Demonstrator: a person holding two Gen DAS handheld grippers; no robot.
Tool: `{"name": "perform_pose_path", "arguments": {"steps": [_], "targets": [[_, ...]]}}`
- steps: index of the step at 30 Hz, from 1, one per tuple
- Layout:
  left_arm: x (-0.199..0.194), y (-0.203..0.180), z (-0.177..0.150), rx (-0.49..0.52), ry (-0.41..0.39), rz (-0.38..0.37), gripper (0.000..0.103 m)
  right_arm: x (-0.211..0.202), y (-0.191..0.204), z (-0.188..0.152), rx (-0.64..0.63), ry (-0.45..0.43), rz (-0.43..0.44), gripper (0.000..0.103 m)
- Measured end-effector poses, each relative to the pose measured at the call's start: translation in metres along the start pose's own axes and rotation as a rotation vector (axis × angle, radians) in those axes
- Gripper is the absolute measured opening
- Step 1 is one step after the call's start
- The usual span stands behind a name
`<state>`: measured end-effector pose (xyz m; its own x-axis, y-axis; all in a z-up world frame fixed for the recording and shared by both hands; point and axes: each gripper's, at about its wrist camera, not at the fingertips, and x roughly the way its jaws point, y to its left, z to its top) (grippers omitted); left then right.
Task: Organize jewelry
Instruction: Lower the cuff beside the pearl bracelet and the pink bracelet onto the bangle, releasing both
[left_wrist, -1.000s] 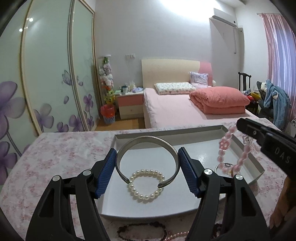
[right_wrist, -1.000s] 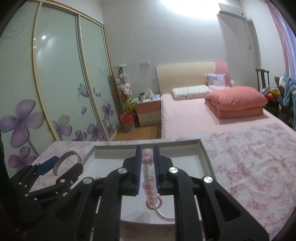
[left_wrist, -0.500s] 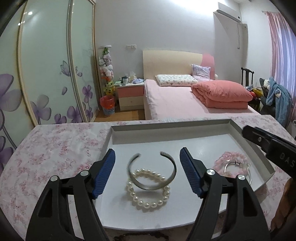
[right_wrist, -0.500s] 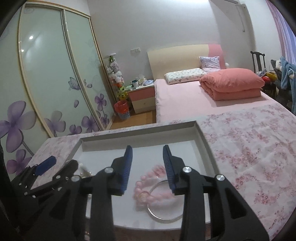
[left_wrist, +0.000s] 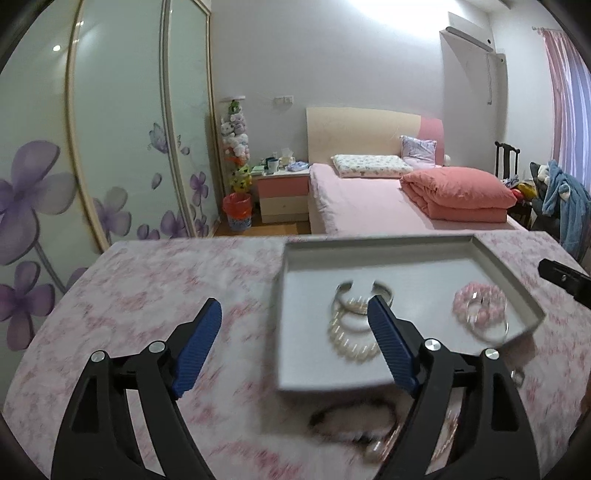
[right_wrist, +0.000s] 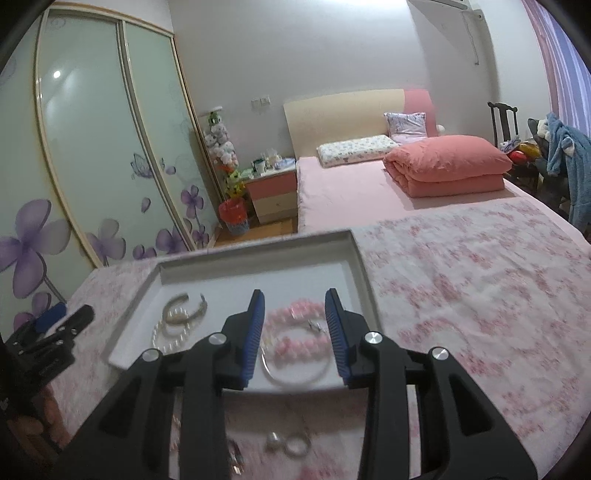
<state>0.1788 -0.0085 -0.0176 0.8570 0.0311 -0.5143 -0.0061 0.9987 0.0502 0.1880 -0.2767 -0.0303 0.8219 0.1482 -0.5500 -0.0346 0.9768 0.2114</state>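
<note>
A shallow white tray (left_wrist: 406, 243) sits on the flowered tablecloth. In it a silver cuff bangle (left_wrist: 364, 291) rests on a pearl bracelet (left_wrist: 351, 339). To their right a pink bead bracelet (left_wrist: 480, 306) lies on a thin silver hoop (left_wrist: 495, 332). My left gripper (left_wrist: 294, 306) hovers over the tray's left edge, its jaws opening with nothing between them. My right gripper (right_wrist: 294, 295) stands open just short of the pink bead bracelet (right_wrist: 295, 332), with nothing between its blue pads. The cuff bangle (right_wrist: 184, 306) and pearl bracelet (right_wrist: 166, 339) also show in the right wrist view.
On the cloth in front of the tray lie a dark bead bracelet (left_wrist: 351, 413), a silver ring (right_wrist: 295, 446) and a small pearl piece (right_wrist: 273, 439). The pink flowered cloth (right_wrist: 461, 295) stretches wide to the right of the tray. A bed and a wardrobe stand beyond.
The left gripper let go of the silver cuff, which now lies on the pearls, then swung left. The right gripper dropped the pink bracelet into the tray, opened and drew back.
</note>
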Motion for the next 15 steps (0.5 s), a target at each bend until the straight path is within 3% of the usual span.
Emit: {"name": "perform_pose_path", "arguments": {"steps": [8, 15], "targets": [[-0.014, 0.033, -0.034, -0.027, 0.111, 0.003, 0.084, 0.003, -0.004, -0.047, -0.082, 0.221, 0.004, 0.035], [-0.013, 0.04, -0.055, -0.032, 0.188, -0.016, 0.084, 0.008, -0.002, -0.073, -0.142, 0.326, 0.005, 0.035]]}}
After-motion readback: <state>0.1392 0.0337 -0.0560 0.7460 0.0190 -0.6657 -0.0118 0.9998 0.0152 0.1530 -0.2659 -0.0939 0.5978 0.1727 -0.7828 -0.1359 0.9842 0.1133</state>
